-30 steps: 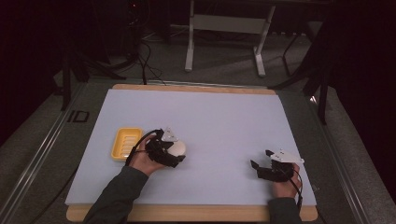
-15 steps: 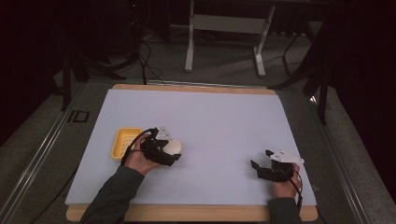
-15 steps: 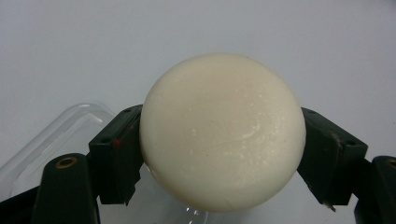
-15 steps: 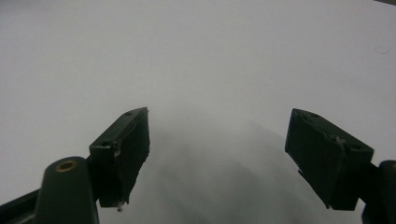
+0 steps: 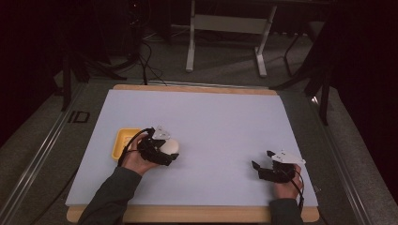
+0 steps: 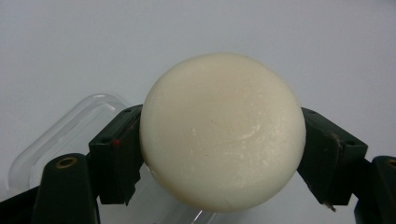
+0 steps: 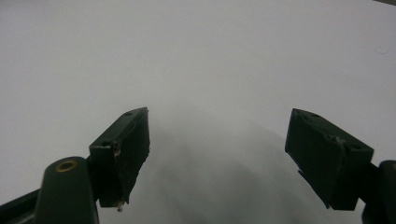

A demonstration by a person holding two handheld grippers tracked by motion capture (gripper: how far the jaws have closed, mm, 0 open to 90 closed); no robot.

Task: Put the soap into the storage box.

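A round cream-white soap bar (image 6: 222,133) fills the left gripper view, clamped between the two black jaws of my left gripper (image 5: 167,151). In the high view the soap bar (image 5: 170,146) is held just right of a yellow dish (image 5: 123,143) at the mat's left. A clear plastic lid or tray (image 6: 60,144) lies beneath the soap in the left gripper view. My right gripper (image 5: 257,168) rests near the mat's front right, jaws wide apart with nothing but white mat between them (image 7: 217,158).
A large white mat (image 5: 211,122) covers the wooden table. A metal frame and cables stand on the dark floor beyond the table's far edge. A rail runs along the left side.
My left gripper with the soap has drifted slightly left, closer to the yellow dish. The right gripper has stayed put.
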